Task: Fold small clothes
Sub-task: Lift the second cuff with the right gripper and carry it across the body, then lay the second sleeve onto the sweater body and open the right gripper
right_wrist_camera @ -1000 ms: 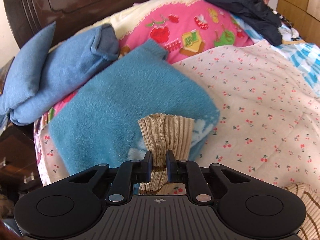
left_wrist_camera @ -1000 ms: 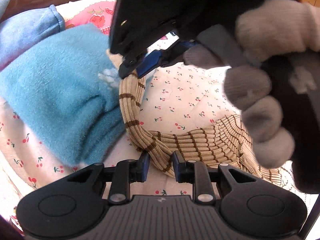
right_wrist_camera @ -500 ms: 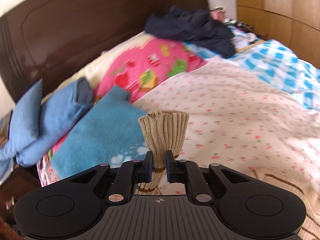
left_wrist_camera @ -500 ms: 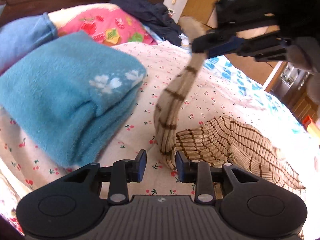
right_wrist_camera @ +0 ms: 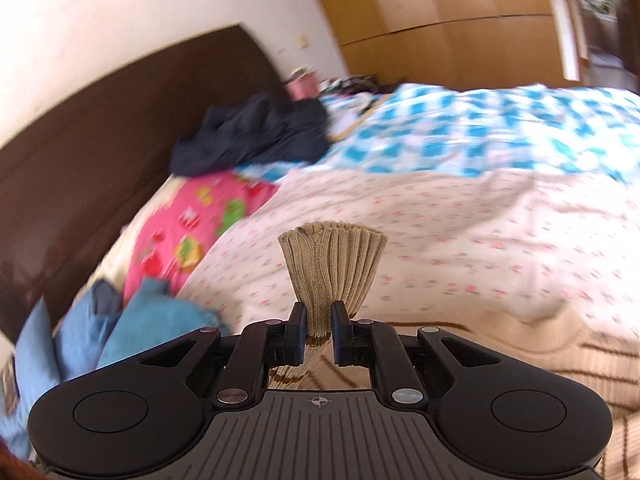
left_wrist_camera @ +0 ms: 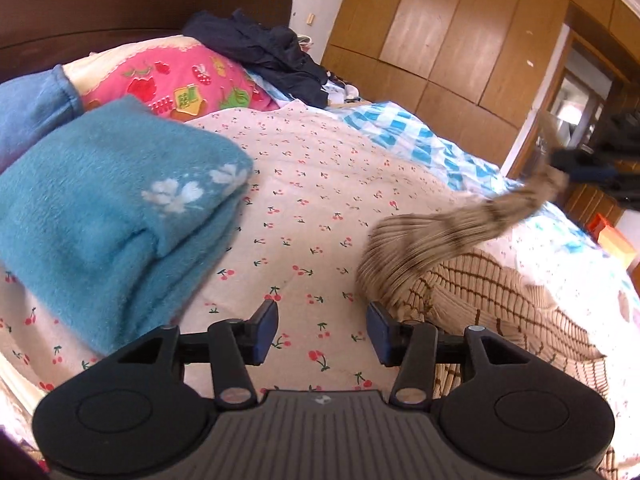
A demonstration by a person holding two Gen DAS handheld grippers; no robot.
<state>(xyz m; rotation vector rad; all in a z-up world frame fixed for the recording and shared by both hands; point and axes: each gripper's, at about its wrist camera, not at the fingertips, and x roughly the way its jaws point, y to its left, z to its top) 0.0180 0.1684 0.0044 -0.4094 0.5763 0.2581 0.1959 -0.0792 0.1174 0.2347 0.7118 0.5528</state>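
A beige knit sweater with brown stripes (left_wrist_camera: 492,296) lies on the cherry-print sheet (left_wrist_camera: 320,200) to the right of my left gripper (left_wrist_camera: 322,330). My left gripper is open and empty, low over the sheet beside the sweater's edge. My right gripper (right_wrist_camera: 319,334) is shut on the ribbed cuff (right_wrist_camera: 332,260) of one sleeve. In the left wrist view that sleeve (left_wrist_camera: 460,232) stretches up and right, blurred, to the right gripper (left_wrist_camera: 588,168). The sweater's body also shows under the right gripper (right_wrist_camera: 540,360).
A folded teal fleece (left_wrist_camera: 108,208) lies left on the sheet. A blue garment (left_wrist_camera: 32,104) and pink pillow (left_wrist_camera: 176,84) sit behind it. Dark clothes (left_wrist_camera: 264,52) are piled by the headboard. A blue checked quilt (left_wrist_camera: 420,140) and wooden wardrobe (left_wrist_camera: 440,32) are to the right.
My left gripper has let go of the sweater and opened wide. My right gripper has pulled the sleeve cuff away to the right and upward, stretching the sleeve out.
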